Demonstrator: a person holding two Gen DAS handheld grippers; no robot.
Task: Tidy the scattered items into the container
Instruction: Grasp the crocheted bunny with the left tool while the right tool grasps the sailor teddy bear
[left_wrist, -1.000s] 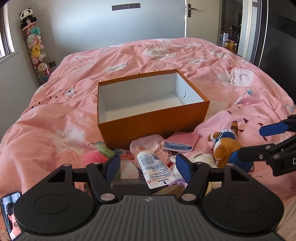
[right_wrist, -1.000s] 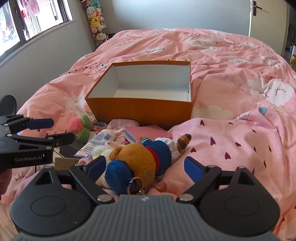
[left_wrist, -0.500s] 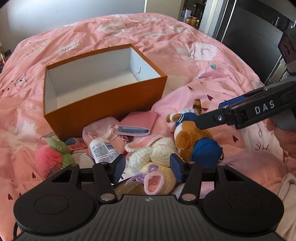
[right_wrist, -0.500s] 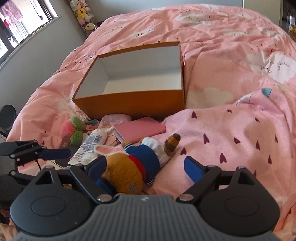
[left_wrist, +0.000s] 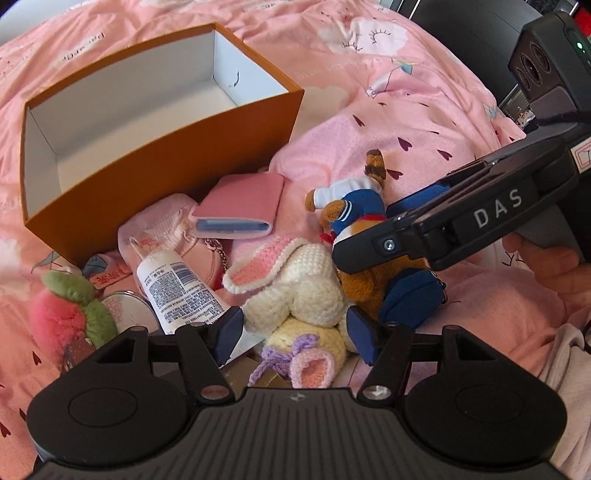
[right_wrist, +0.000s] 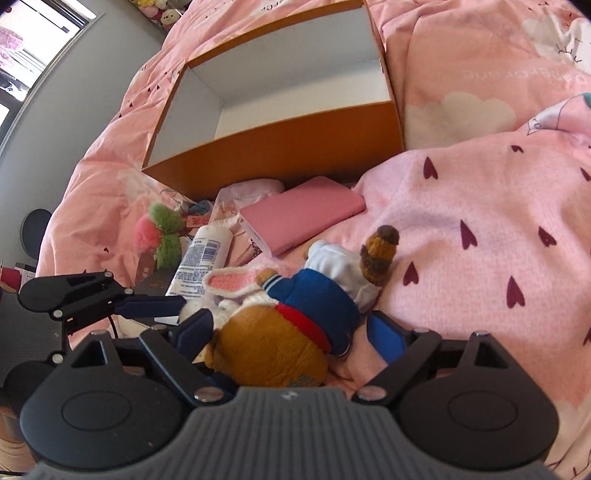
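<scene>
An orange cardboard box with a white lining is seen lying open on the pink quilt; nothing is seen inside it.

The scattered items are heaped on the quilt just in front of the box's near wall. A pink wallet is laid closest to that wall, partly over a pale pink pouch. A white tube, printed with a barcode and small text too fine to be read, is set in front of the pouch. Further from the box, at the tube's left, a round compact and a pink and green fluffy pompom are found, with a small tag bearing red characters, unreadable, close by. A crocheted white rabbit with pink ears is piled beside a brown plush dog dressed in a blue and white sailor jacket.

The left gripper is held released, its jaws having just been widened, with the rabbit's lower part between the blue pads but not visibly pressed. The right gripper is spread about the plush dog; its left pad appears to rest against the toy, yet whether the dog is clamped cannot be told. "DAS" is read on the right gripper's body in the left view. The direct line from the dog to the box is crossed by the wallet.
</scene>
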